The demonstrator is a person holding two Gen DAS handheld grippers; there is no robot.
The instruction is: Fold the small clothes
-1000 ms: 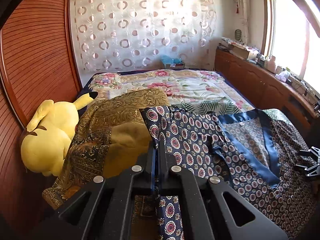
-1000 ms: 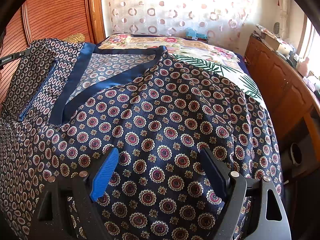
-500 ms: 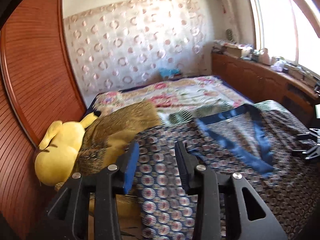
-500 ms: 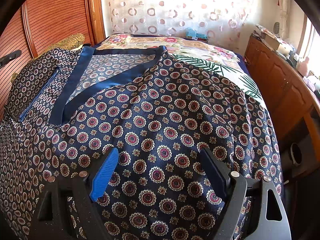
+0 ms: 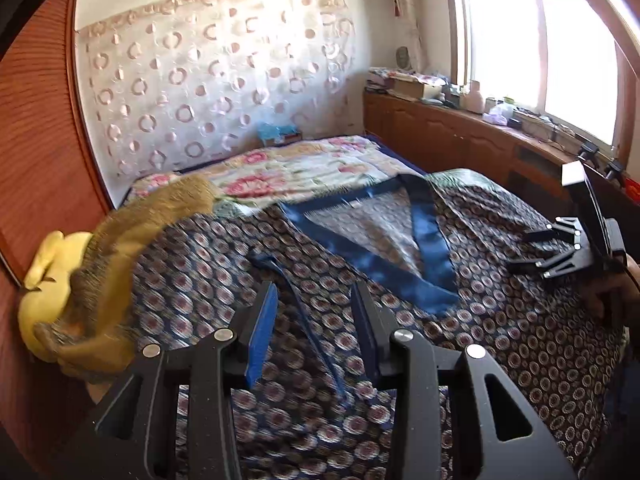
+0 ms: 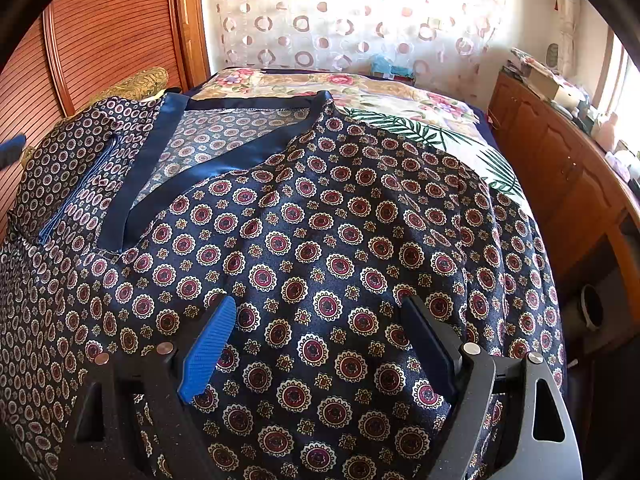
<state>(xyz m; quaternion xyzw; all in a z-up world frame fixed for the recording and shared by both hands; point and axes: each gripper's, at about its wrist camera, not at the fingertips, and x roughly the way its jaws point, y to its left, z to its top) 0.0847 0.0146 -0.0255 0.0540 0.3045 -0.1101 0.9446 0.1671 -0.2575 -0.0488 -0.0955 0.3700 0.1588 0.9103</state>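
A navy top [image 6: 328, 248] with red and cream medallions and a plain blue V-neck band [image 6: 224, 160] lies spread flat on the bed; it also shows in the left wrist view [image 5: 400, 320]. My left gripper [image 5: 314, 300] is open and empty, above the garment's left side near a blue-edged pocket [image 5: 304, 308]. My right gripper [image 6: 316, 312] is open and empty, just over the garment's right part. It shows from the side in the left wrist view [image 5: 532, 250].
A gold patterned cloth [image 5: 120, 256] and a yellow plush toy [image 5: 44, 280] lie at the bed's left edge by a wooden slatted door [image 5: 36, 140]. A floral bedspread [image 5: 304, 168] covers the far bed. A wooden cabinet [image 6: 560, 168] runs along the right.
My left gripper let go of the garment's left side, opened, and lifted up and back. The freed cloth dropped flat. My right gripper stayed still and open.
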